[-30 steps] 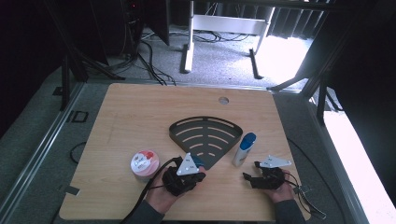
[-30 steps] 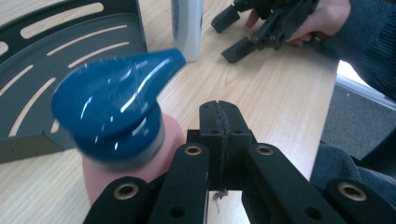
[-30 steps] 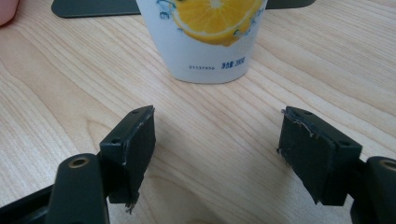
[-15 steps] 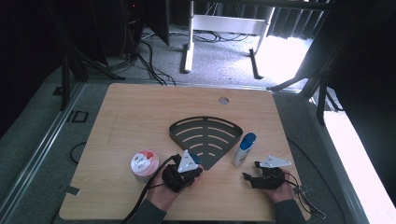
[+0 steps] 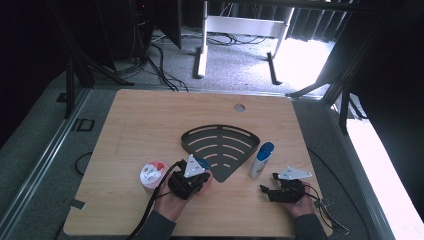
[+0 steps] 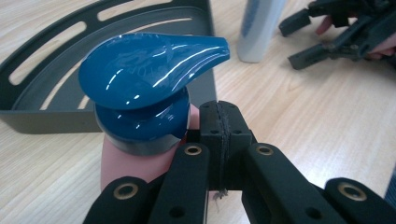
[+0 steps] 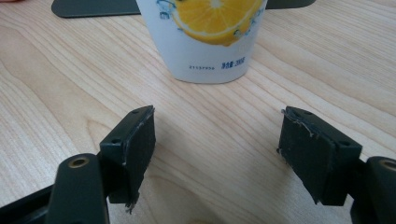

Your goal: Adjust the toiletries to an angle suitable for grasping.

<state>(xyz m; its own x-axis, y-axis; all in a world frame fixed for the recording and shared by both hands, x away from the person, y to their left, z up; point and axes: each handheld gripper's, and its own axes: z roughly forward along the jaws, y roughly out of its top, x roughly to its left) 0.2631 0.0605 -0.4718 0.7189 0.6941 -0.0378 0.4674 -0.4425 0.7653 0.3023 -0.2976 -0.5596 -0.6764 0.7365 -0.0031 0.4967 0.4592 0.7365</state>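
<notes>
In the high view, the left gripper (image 5: 192, 176) is seen at the near tip of the dark corner rack (image 5: 220, 148), while the right gripper (image 5: 280, 189) rests near the upright white bottle (image 5: 261, 160); a pink tub (image 5: 153, 174) stands to the left, its lid writing too small to be read. In the left gripper view, the jaws are pressed fully together beside a blue pump head (image 6: 149, 79) on a pink bottle; nothing is seen clamped. In the right gripper view, the jaws are spread wide and empty, aimed at the bottle (image 7: 212, 39), judged ready for a grasp; an orange slice and small unreadable digits are printed on it.
</notes>
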